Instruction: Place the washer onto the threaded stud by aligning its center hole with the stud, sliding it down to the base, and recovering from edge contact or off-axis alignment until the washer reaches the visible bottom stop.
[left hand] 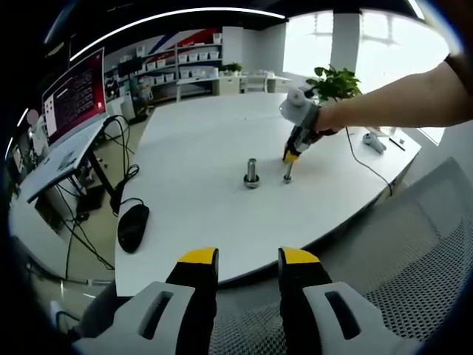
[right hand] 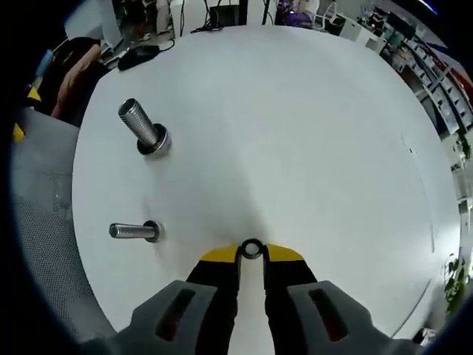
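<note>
My chief worry at this point was the washer (right hand: 251,249) slipping or tilting. It was pinched only at the very tips of my right gripper (right hand: 251,254), held by its rim between the two yellow-tipped fingers (right hand: 219,256), so any brush of its edge against the stud's threads could have cocked it off-axis or popped it out onto the tabletop (right hand: 310,133). I also judged there was a risk of choosing badly between targets: two threaded studs stood on the tabletop, a thicker one (right hand: 142,126) further off and a slimmer one (right hand: 131,231) nearer, and from the right gripper view I could not tell which bore suited the washer.

The washer sat right between my right fingertips, clenched on it, with its center hole visible and facing the camera. Both studs lay off to the left of the fingers in that view, well apart from the washer, so alignment had not yet begun.

In the left gripper view, my right gripper (left hand: 288,157) hovered just above the slimmer stud (left hand: 287,176), with the thicker stud (left hand: 252,173) just beside it. My left gripper (left hand: 247,260) hung back near the tabletop's edge (left hand: 177,274), fingers spread and grasping nothing. A computer mouse (left hand: 133,226) rested on the tabletop well clear of the studs.
</note>
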A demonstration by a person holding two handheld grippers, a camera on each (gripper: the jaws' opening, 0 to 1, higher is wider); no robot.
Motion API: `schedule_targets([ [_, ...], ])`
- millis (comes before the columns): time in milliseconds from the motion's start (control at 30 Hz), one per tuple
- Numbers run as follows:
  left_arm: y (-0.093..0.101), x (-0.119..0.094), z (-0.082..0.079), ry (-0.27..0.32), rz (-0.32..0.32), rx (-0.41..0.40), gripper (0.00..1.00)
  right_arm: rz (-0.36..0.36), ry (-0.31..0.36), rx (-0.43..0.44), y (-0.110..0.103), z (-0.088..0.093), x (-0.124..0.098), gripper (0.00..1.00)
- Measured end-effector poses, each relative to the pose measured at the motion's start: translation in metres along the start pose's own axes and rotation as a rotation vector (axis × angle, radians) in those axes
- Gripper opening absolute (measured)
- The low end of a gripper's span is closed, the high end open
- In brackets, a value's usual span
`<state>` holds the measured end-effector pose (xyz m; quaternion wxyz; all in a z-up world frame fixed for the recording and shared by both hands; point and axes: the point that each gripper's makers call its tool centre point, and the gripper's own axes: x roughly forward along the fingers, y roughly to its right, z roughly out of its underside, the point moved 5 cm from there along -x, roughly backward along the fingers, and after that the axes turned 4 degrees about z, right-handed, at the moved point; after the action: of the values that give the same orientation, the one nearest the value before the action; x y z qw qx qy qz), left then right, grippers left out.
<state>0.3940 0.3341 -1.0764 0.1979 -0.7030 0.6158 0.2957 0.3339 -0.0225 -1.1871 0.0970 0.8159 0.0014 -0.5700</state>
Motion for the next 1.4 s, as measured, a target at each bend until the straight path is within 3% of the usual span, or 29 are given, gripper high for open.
schedule_targets([
  [267,0.000,0.000,0.000,-0.002,0.000,0.001,0.31,-0.025,0.049,-0.013,-0.012,-0.011,-0.016,0.13],
  [533,0.000,0.000,0.000,0.002,-0.003,-0.003,0.31,-0.071,0.094,0.054,-0.014,-0.020,-0.038,0.13],
  [833,0.000,0.000,0.000,0.009,-0.005,-0.007,0.31,-0.097,0.108,0.032,-0.032,-0.021,-0.062,0.13],
  [1400,0.000,-0.001,-0.001,0.014,-0.006,-0.009,0.31,-0.172,0.108,-0.046,-0.060,-0.025,-0.062,0.13],
])
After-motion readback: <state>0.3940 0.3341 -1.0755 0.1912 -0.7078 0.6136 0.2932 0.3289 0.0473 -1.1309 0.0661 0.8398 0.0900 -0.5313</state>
